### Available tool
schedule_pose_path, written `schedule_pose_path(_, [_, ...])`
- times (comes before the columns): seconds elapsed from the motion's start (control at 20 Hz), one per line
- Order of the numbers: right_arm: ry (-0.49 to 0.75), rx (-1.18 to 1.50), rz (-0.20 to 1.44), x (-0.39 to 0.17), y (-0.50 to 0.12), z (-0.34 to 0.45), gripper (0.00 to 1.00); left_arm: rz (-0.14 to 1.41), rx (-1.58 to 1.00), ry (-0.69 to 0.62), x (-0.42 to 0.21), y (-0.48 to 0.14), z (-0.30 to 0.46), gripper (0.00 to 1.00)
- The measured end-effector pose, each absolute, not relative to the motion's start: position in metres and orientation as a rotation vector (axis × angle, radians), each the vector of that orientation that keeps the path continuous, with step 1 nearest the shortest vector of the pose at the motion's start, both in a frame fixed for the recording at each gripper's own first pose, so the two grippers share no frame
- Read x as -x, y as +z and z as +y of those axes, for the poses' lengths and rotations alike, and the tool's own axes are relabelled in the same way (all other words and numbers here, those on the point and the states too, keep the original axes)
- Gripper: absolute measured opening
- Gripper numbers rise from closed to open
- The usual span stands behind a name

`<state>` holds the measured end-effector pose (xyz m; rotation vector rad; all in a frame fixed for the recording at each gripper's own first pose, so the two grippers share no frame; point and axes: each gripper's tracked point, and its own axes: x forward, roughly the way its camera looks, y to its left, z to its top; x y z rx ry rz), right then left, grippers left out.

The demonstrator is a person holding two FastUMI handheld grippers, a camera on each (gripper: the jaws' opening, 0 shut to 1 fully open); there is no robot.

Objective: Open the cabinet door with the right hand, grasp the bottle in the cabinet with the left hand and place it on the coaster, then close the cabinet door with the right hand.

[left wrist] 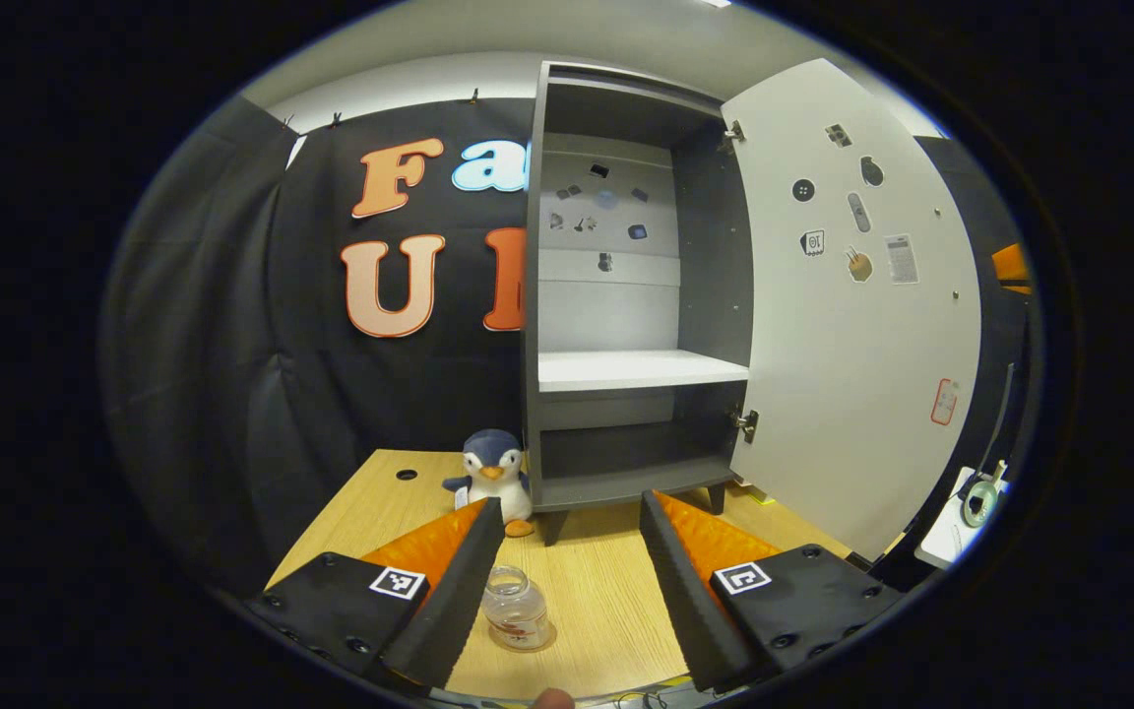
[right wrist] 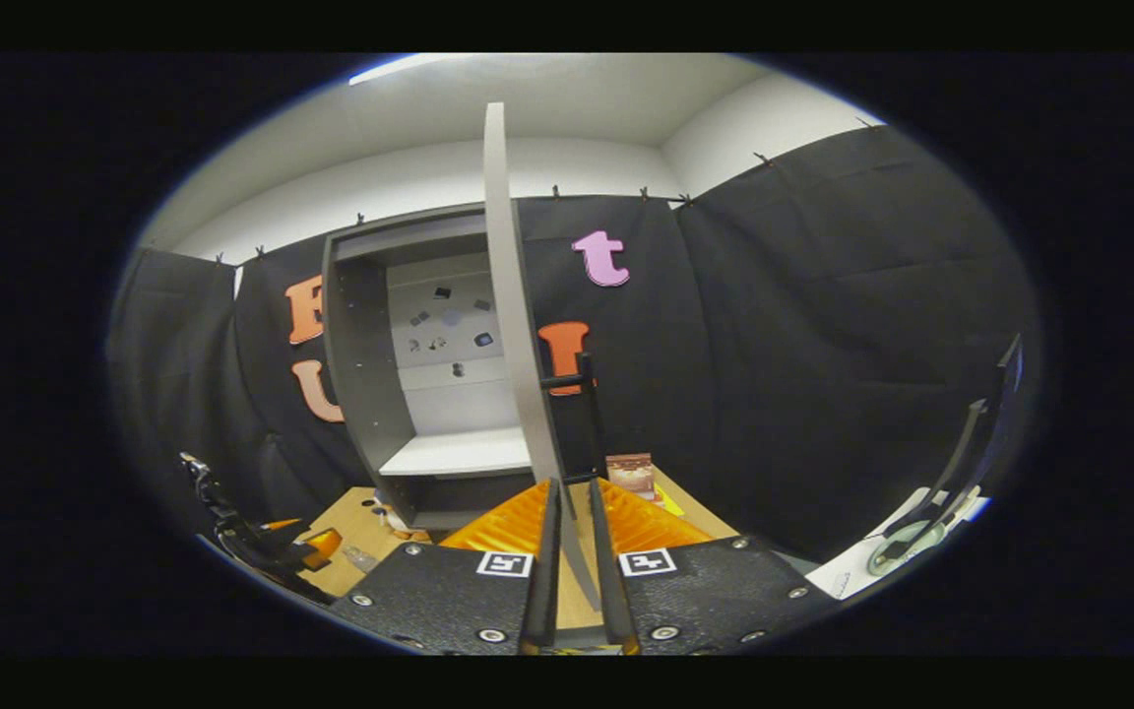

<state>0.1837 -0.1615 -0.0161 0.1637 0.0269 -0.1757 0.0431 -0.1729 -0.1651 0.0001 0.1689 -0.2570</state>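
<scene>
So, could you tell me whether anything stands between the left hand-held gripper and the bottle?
Nothing visible does. The bottle stands on the wooden table, between the open fingers of the left hand-held gripper. The plush penguin sits farther back, beside the cabinet.

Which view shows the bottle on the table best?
The left gripper view: the bottle stands upright on the table, between the open left gripper's fingers. In the right gripper view it is a tiny, unclear shape at the lower left.

Left gripper (left wrist: 572, 522), right gripper (right wrist: 572, 502): 2 ribbed orange fingers each, black foam-lined edges, black screwed housings, square black-white markers.
</scene>
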Motion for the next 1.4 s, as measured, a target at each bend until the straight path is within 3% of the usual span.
schedule_pose_path(0.1, [-0.178,-0.155,0.026,-0.189,-0.018,-0.172,0.2,0.164,0.003,-0.261,-0.04,-0.161,-0.174,0.91])
schedule_pose_path(0.25, [-0.142,-0.166,0.024,-0.201,-0.022,-0.173,0.24,0.178,0.015,-0.24,-0.039,-0.16,-0.166,0.91])
schedule_pose_path(0.35, [-0.134,-0.166,0.031,-0.209,-0.028,-0.181,0.19,0.188,0.033,-0.222,-0.041,-0.159,-0.161,0.91])
schedule_pose_path(0.45, [-0.12,-0.184,0.033,-0.211,-0.028,-0.185,0.31,0.193,0.037,-0.203,-0.045,-0.157,-0.154,0.91])
schedule_pose_path(0.5, [-0.107,-0.195,0.034,-0.215,-0.03,-0.183,0.21,0.193,0.032,-0.189,-0.047,-0.156,-0.148,0.91])
schedule_pose_path(0.55, [-0.099,-0.201,0.033,-0.216,-0.032,-0.185,0.37,0.191,0.027,-0.179,-0.049,-0.155,-0.146,0.89])
schedule_pose_path(1.0, [-0.087,-0.163,0.058,-0.242,-0.05,-0.184,0.5,0.192,0.014,-0.145,-0.054,-0.155,-0.129,0.91])
schedule_pose_path(1.4, [-0.151,-0.138,0.041,-0.243,-0.045,-0.173,0.51,0.211,0.015,-0.148,-0.056,-0.16,-0.129,0.91])
